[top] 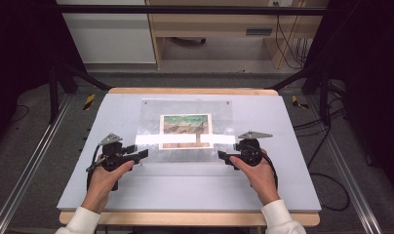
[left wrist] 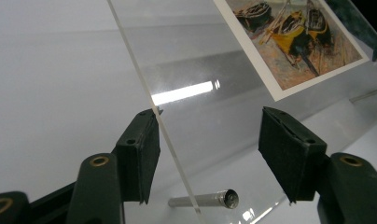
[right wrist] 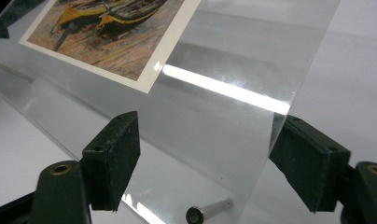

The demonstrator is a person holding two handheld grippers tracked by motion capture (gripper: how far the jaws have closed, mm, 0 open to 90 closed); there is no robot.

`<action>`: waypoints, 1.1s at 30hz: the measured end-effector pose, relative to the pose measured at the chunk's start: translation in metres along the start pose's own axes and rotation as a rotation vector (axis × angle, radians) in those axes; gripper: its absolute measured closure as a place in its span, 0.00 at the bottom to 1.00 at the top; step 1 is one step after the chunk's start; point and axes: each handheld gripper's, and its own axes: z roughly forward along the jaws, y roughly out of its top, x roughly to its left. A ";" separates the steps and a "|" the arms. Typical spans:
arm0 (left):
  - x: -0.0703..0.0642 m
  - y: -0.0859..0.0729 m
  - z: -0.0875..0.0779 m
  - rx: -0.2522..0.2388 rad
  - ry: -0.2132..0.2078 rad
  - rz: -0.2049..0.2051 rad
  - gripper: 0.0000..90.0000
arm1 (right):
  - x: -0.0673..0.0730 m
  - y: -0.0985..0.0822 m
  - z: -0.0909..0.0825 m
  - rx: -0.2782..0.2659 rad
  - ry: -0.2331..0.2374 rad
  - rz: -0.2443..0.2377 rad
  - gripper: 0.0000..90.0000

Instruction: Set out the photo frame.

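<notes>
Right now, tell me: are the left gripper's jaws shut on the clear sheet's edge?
No: the left gripper stands open, its jaws wide apart with the clear acrylic sheet's edge running between them, unclamped.

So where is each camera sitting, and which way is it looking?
High view: sits above the person's side, looking forward and down on the table; both forearms, the left gripper and right gripper show.
Left gripper view: rides the left gripper, looking along its open jaws at the clear sheet's edge and a metal peg.
Right gripper view: rides the right gripper, looking along its open jaws at the clear sheet.
Shared: all three show the boat picture under the clear sheet.
</notes>
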 end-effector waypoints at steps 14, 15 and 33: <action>-0.011 -0.015 -0.017 -0.036 0.033 0.007 0.56 | 0.012 -0.016 -0.017 -0.039 -0.045 -0.094 0.40; -0.012 -0.016 -0.018 -0.037 0.035 0.006 0.57 | 0.013 -0.017 -0.018 -0.040 -0.046 -0.095 0.41; -0.021 -0.030 -0.030 -0.048 0.067 0.012 0.66 | 0.021 -0.032 -0.031 -0.056 -0.079 -0.126 0.57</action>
